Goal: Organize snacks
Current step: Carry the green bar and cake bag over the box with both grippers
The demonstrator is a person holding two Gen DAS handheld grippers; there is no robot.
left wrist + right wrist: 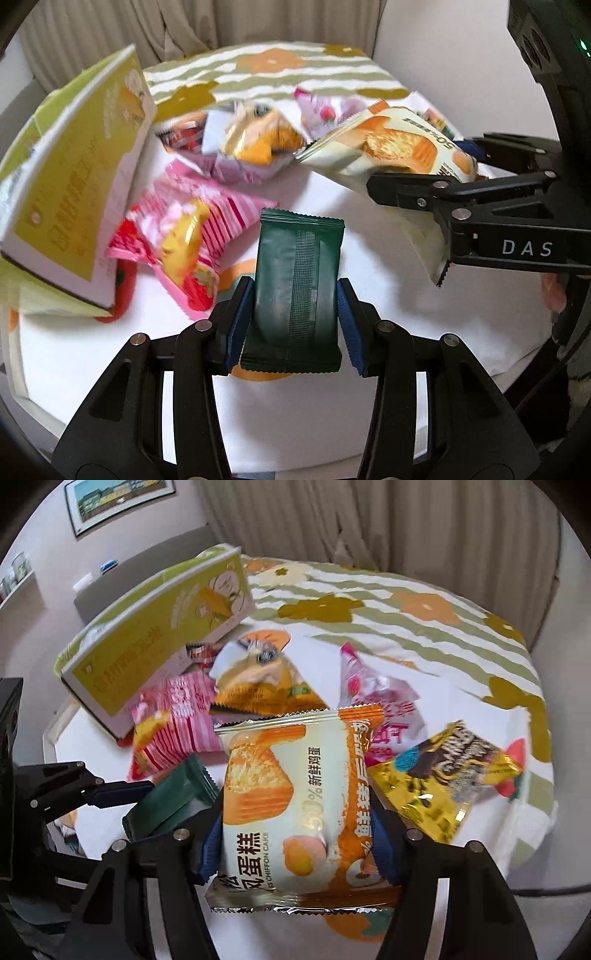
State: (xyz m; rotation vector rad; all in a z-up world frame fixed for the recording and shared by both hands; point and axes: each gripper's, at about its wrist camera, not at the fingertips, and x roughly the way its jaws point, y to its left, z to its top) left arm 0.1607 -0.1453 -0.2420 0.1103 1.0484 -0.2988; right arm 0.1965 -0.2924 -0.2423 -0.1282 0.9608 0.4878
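Note:
My left gripper (294,315) is shut on a dark green snack packet (295,291) and holds it above the table; the packet also shows in the right wrist view (173,799). My right gripper (295,843) is shut on a cream and orange chiffon cake packet (295,812), lifted over the table; it shows in the left wrist view (399,147) at the right. A green and yellow box (74,192) lies tilted at the left, also in the right wrist view (159,631). Loose packets lie beyond: pink striped (192,236), orange (258,140), pale pink (373,690), gold (443,775).
The table wears a white cloth (332,406) with green stripes and orange flowers (424,605). Beige curtains (369,517) hang behind it. A framed picture (118,498) hangs on the wall at the far left, above a shelf.

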